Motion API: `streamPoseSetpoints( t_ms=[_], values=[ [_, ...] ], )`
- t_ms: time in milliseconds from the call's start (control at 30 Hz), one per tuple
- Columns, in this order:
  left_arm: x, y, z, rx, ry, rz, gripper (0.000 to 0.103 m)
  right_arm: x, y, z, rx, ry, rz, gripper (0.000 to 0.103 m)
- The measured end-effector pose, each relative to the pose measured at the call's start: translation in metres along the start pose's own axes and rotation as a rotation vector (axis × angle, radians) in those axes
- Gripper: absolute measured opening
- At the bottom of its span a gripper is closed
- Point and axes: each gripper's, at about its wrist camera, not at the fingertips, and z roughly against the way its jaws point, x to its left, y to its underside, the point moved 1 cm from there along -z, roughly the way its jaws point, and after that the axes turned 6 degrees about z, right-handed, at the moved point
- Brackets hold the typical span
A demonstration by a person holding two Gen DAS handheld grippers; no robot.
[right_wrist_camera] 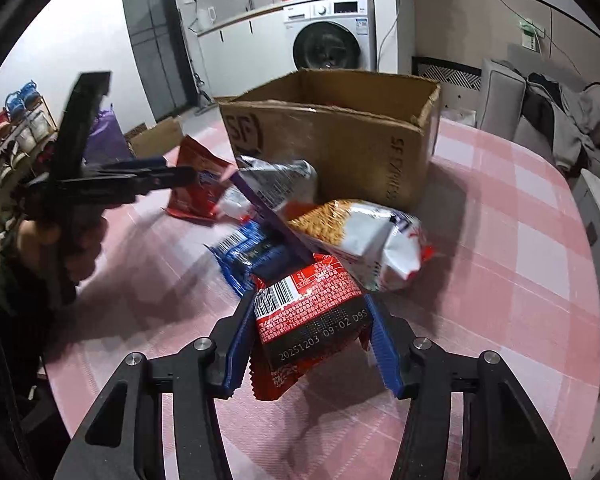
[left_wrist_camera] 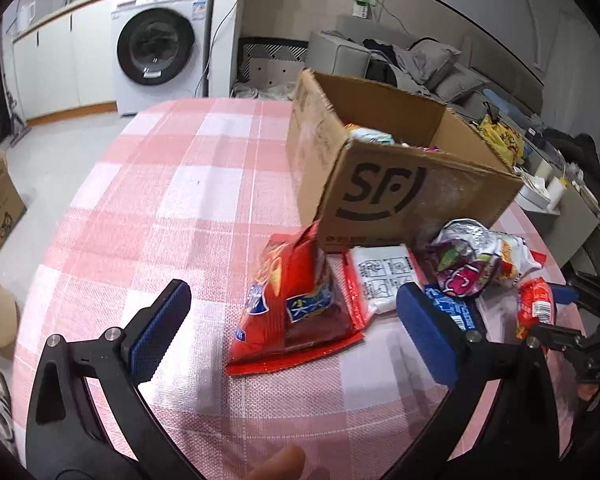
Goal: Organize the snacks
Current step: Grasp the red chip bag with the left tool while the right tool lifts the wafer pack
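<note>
While the left gripper (left_wrist_camera: 288,320) gapes beside a red bag (left_wrist_camera: 296,304), the right gripper (right_wrist_camera: 310,340) clamps a red packet (right_wrist_camera: 308,320) at 6 o'clock of the box (right_wrist_camera: 340,148).

A pink-checked table (left_wrist_camera: 180,184) carries a cardboard box (left_wrist_camera: 380,196) with snack packets (left_wrist_camera: 296,300) lying beside it.

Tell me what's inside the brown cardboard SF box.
Inside the brown cardboard SF box, a pale crinkled snack packet and bits of colourful wrappers show above the rim; everything lower is hidden by the walls.
</note>
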Motion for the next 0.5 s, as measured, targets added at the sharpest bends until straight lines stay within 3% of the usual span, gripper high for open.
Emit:
streamPoseSetpoints(
  t_ms=[167,500],
  values=[
    [0.014,0.002,-0.018,0.01,-0.043,0.055,0.102,-0.001,-0.002,-0.001,-0.006,0.005,-0.012,0.054],
    [0.022,0.002,-0.037,0.037,-0.055,0.071,0.102,-0.001,0.001,0.0,-0.013,0.006,-0.017,0.054]
  ],
)
